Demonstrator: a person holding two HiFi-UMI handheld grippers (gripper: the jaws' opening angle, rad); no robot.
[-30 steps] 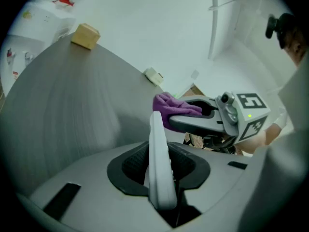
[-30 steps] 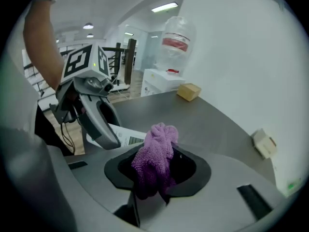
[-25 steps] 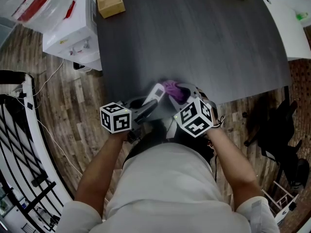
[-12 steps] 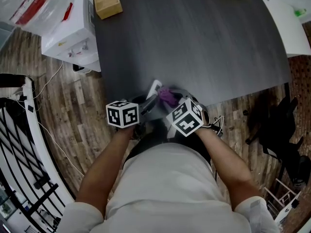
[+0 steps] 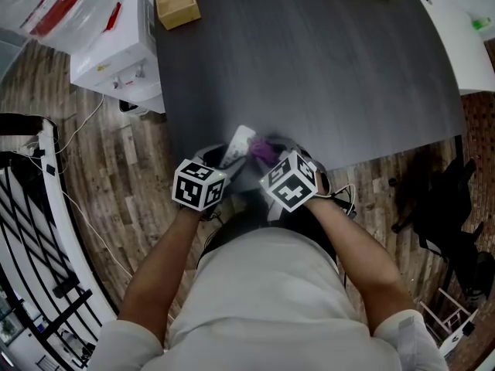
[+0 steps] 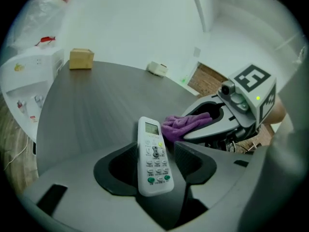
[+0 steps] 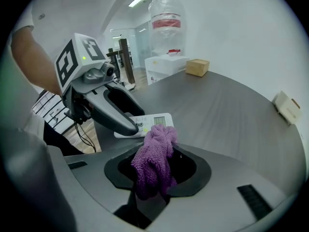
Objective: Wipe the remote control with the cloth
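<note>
While the right gripper (image 7: 157, 164) is clamped on the purple cloth (image 7: 153, 151), the left gripper (image 6: 156, 151) has just been opening its jaws. They stand apart now with the white remote control (image 6: 153, 166) between them, right pad clear of it, so no grip. Taking the remote as reference: the grey table (image 6: 91, 110) seems to lie flat under it, with the table's near edge by the remote's button end and the screen end pointing away from the person. The cloth bunch is just right of the remote's screen end; contact can't be told. Step, my read: remote let go onto the table, wiping paused or done. The next move likely needs the left jaws backed off without nudging the remote, or re-closed on its sides while the cloth drags over the buttons.
</note>
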